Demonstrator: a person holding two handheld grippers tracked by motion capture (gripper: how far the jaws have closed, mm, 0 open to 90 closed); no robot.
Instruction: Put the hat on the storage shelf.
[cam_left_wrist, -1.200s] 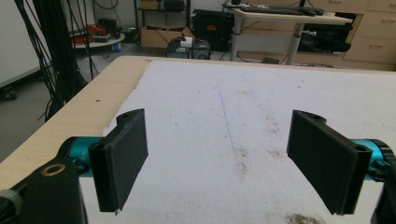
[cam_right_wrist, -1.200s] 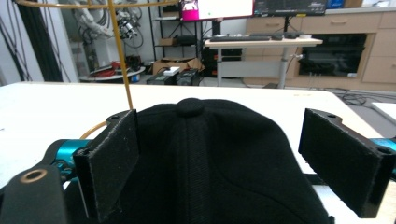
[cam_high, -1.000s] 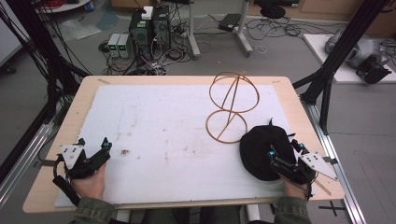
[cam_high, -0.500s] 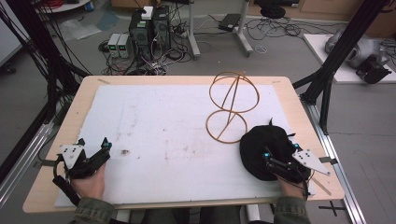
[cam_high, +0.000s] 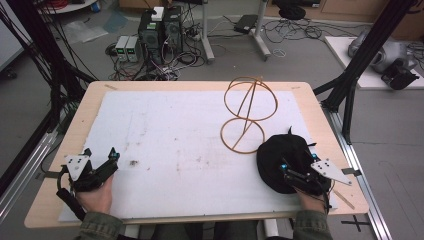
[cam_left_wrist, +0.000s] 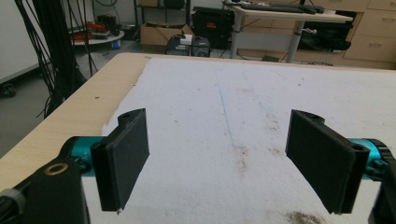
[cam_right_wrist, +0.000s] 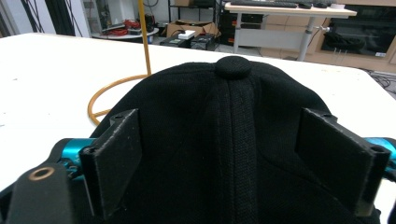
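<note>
The right tool (cam_right_wrist: 224, 154) sits spread over the black cap (cam_right_wrist: 233, 116). The left tool (cam_left_wrist: 229, 158), also spread, rests well left of the cap, holding nothing.

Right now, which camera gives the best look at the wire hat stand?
The high view: the wire stand shows whole there, both rings and the slanted rod, just behind the black cap. The right gripper view catches part of its base ring and the rod beyond the cap. The left gripper view looks across the white mat.
</note>
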